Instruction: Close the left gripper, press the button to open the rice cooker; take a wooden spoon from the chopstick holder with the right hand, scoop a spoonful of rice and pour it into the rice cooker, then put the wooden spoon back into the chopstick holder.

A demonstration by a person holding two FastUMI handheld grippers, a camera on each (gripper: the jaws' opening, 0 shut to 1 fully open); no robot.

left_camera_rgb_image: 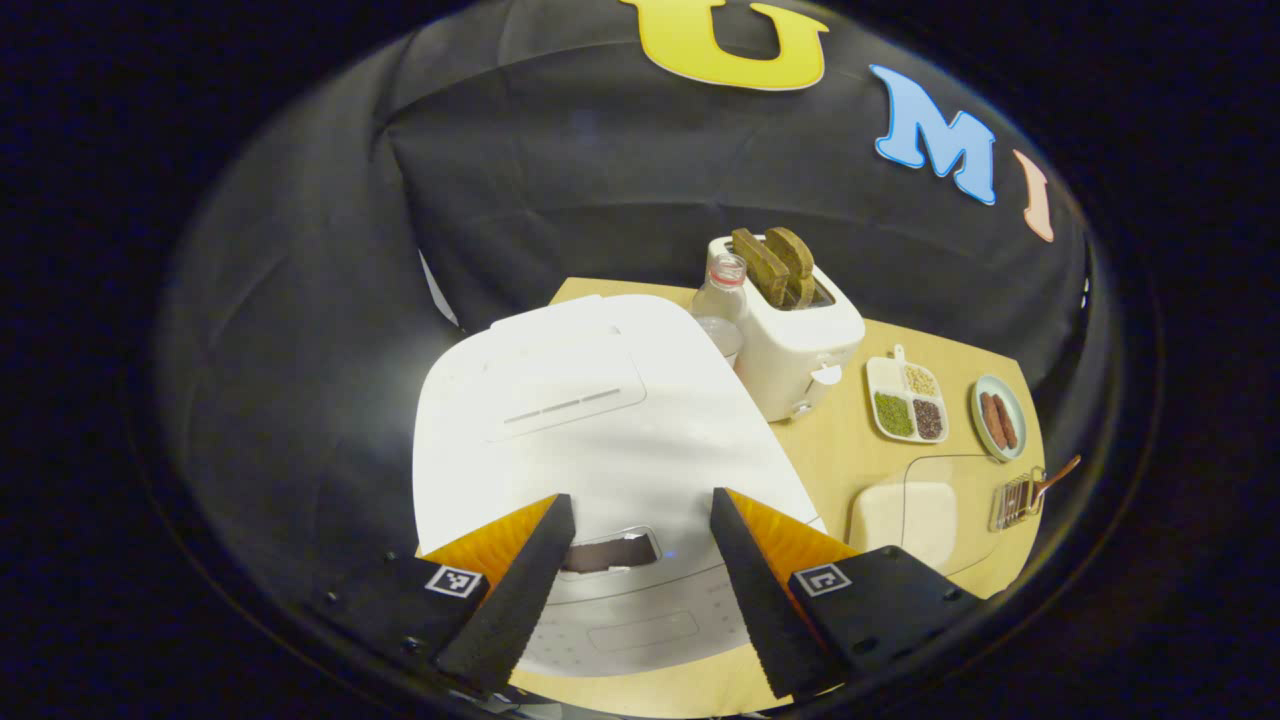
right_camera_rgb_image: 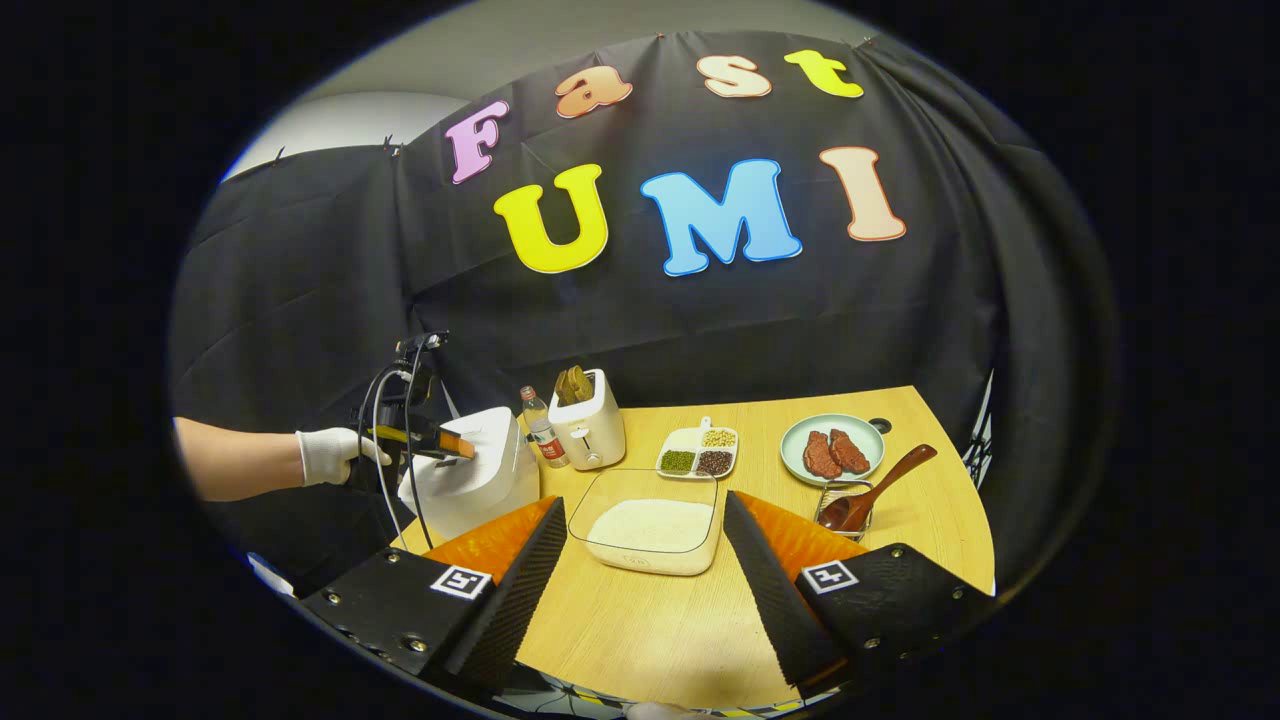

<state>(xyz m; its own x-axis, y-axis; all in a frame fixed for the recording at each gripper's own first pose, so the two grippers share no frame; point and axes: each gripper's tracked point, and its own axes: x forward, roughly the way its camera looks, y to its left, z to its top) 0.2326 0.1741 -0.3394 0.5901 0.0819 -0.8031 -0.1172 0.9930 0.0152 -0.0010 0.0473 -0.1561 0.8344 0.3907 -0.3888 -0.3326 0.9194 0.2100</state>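
A black cloth wall (right_camera_rgb_image: pixel 700 330) hangs in soft folds behind a light wooden table (right_camera_rgb_image: pixel 640 620) with a rounded edge. Above the cloth, a pale plain wall (right_camera_rgb_image: pixel 560 40) shows.

The setting is a staged recording booth arranged as a kitchen counter. A black cloth wall (right_camera_rgb_image: pixel 700 330) backs a wooden table (right_camera_rgb_image: pixel 650 620) from 9 to 3 o'clock. Kitchen items stand on the table: rice cooker (right_camera_rgb_image: pixel 480 470), toaster (right_camera_rgb_image: pixel 590 425), plate of meat (right_camera_rgb_image: pixel 832 448).
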